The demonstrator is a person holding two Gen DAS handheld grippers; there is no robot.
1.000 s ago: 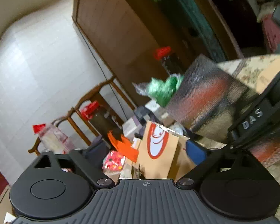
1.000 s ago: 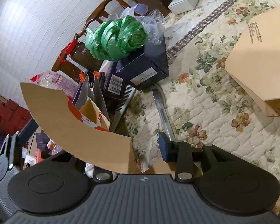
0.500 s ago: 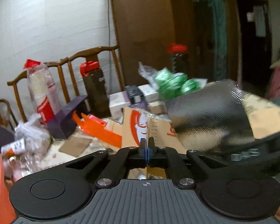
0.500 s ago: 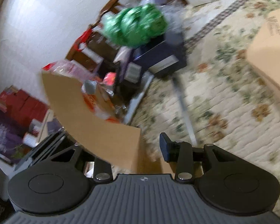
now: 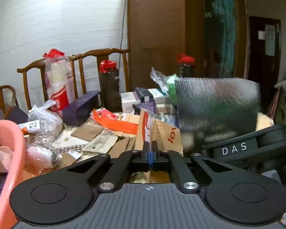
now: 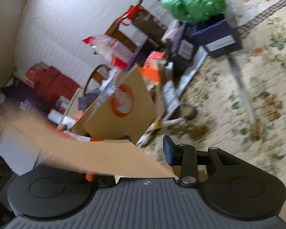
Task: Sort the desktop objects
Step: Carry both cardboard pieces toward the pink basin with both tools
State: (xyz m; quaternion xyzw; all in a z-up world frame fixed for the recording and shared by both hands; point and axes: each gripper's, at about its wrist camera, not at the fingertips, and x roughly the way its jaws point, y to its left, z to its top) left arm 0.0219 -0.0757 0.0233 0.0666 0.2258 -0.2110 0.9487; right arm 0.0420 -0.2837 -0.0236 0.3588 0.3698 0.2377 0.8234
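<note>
Left wrist view: the left gripper point(image 5: 150, 152) has its fingers pressed together. A brown paper bag point(image 5: 160, 131) with a red logo stands just beyond the tips.
Grip on the bag: I cannot tell whether an edge of it is pinched between the fingers or merely lies behind them.
Right gripper: it shows at the right edge of that view point(image 5: 236, 148), with a blurred silver sheet point(image 5: 215, 108) rising above it.
Right wrist view: the fingers of the right gripper point(image 6: 147, 145) stand partly apart. A brown sheet point(image 6: 97, 158) crosses over the left finger and hides it, and the blue pad point(image 6: 168, 152) of the other shows clear of it. I cannot tell whether the sheet is clamped.
Worktop: a floral cloth point(image 6: 228, 87) covers it. The far side is crowded with boxes, wrappers and a green bundle point(image 6: 194, 2). A pink basin point(image 5: 11, 148) sits at the left.
Risk, bag: thin paper caught only by its edge could tear or slip out if pulled.
Risk, sheet: the wide sheet blocks the right camera's sight, so it could sweep loose wrappers off the pile.
</note>
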